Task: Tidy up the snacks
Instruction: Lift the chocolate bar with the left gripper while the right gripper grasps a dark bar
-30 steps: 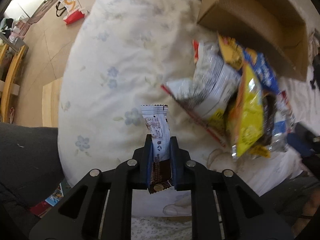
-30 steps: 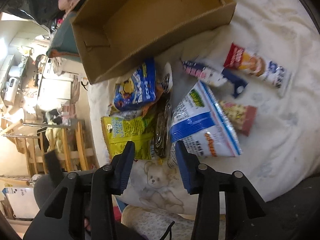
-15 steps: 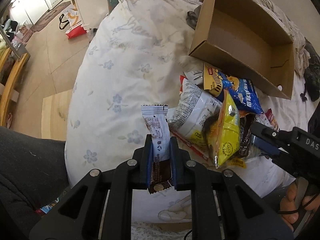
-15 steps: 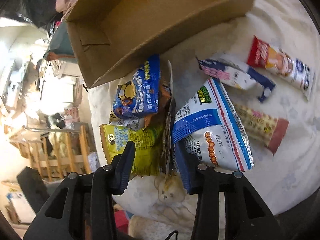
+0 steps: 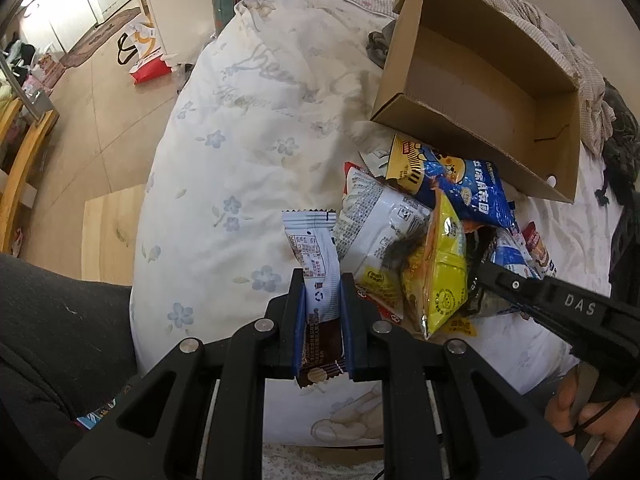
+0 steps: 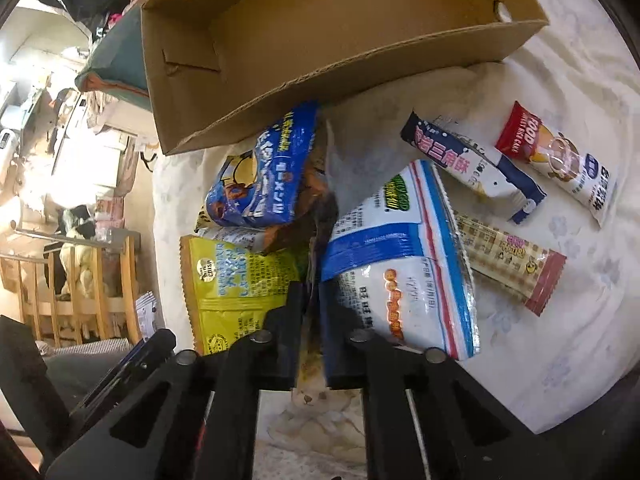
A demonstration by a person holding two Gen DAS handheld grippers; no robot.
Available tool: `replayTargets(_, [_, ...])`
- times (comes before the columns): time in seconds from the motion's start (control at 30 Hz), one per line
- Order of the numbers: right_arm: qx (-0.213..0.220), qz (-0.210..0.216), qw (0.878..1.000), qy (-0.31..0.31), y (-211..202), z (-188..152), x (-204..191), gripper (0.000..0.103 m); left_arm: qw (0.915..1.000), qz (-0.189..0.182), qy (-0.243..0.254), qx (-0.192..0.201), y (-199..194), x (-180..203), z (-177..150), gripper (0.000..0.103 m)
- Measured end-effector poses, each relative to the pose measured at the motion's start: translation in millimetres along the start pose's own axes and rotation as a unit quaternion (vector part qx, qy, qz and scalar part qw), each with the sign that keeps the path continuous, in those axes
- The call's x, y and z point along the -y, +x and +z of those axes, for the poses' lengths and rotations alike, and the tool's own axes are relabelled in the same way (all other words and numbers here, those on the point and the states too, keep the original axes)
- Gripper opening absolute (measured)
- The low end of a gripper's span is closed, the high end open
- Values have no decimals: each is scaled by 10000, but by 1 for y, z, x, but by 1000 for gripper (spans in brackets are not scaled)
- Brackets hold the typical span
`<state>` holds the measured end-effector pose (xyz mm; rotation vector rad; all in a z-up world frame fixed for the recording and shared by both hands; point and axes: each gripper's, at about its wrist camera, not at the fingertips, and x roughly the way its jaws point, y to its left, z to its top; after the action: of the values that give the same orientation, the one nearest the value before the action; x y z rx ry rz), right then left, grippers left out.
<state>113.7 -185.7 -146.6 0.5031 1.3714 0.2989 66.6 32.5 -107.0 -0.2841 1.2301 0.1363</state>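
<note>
Gripping, left gripper (image 5: 322, 292): clamped on a white-and-brown wrapped snack bar (image 5: 316, 276).
Right gripper (image 6: 310, 304): jaws just closing, pinching a dark crinkled packet (image 6: 316, 240).
Cardboard box (image 6: 320, 76): at twelve o'clock.
Yellow crisp bag (image 6: 236, 288): at nine, touching.

Two wrist fisheyes, steeply downward, near, sharing snack pile (image 5: 432, 240), box (image 6: 320, 40)

Dark packet (image 6: 310, 300) between right gripper (image 6: 310, 312) jaws — mostly buried under neighbouring bags, print unreadable. Hand (image 5: 588, 412) cut off by frame edge. Cardboard box (image 6: 320, 40) far wall cropped — top edge.
</note>
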Motion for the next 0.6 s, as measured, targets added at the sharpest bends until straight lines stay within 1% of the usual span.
replayTargets(0.07, [131,-41,9999,-54,-6,-5,4,6,10000,-75,-36,-45,0,-2,0,13])
replayTargets(0.13, [258,25,9997,-16,-16,-9,10,5,9998,-178,-50,-102,1,-2,0,13])
replayTargets(0.27, [522,206,9984,99,-39,-12,15,3,9998,-204,-22,50,-7,-2,0,13])
replayTargets(0.4, [886,329,9955,-10,-71,-21,13,2,9995,-234,-54,200,-15,-5,2,13])
replayTargets(0.6, [1287,641,9893,254,-114,-35,29,1,9989,-294,-70,368,-25,-8,-1,13])
